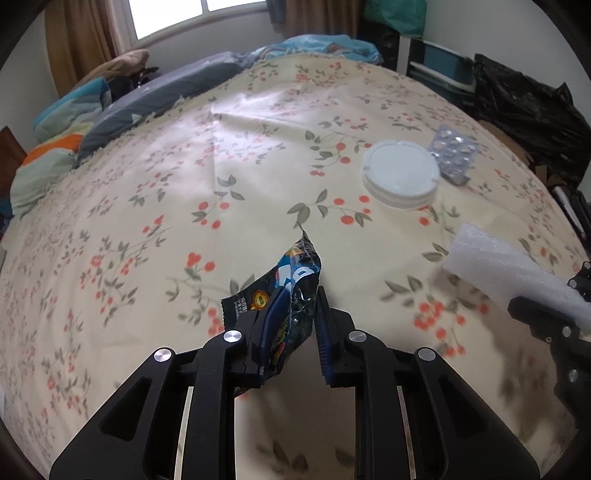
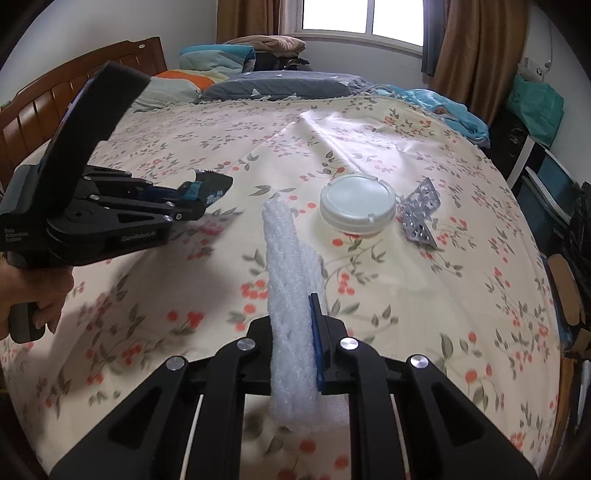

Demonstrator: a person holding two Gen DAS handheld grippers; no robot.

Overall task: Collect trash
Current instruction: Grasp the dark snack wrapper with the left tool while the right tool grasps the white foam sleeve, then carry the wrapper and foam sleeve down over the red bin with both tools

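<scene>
The left tool (image 1: pixel 293 314) pinches a dark snack wrapper (image 1: pixel 291 280) between its two blue-padded fingers, and the crumpled foil sticks up and forward past the fingertips, held above the bed. In the right wrist view the same left tool (image 2: pixel 195 199) shows from the side, gripped by a bare hand (image 2: pixel 37 299) at its handle, with the torn end of the wrapper (image 2: pixel 214 186) poking out of its tip. The right tool (image 2: pixel 295 332) is pressed onto a long white foam strip (image 2: pixel 291 295), which runs between its fingers and reaches forward over the bedspread; the strip's lower end hangs back past the pads. From the left wrist view the foam strip (image 1: pixel 509 273) enters at the right edge, with the black body of the right tool (image 1: pixel 546 328) behind it. Beyond both tools, on the cream bedspread (image 1: pixel 184 184) printed with red berries and grey leaves, lies a round white lid (image 1: pixel 400 173), flat on the cloth. Just beside it, on the far right side, rest silver pill blister packs (image 1: pixel 452 155), seemingly touching the lid's edge. Folded blankets and pillows (image 2: pixel 229 70) are piled at the far end of the bed, against the wooden headboard (image 2: pixel 74 81), under the window (image 2: pixel 362 18). A black plastic bag (image 1: pixel 528 110) sits off the bed's right edge.
</scene>
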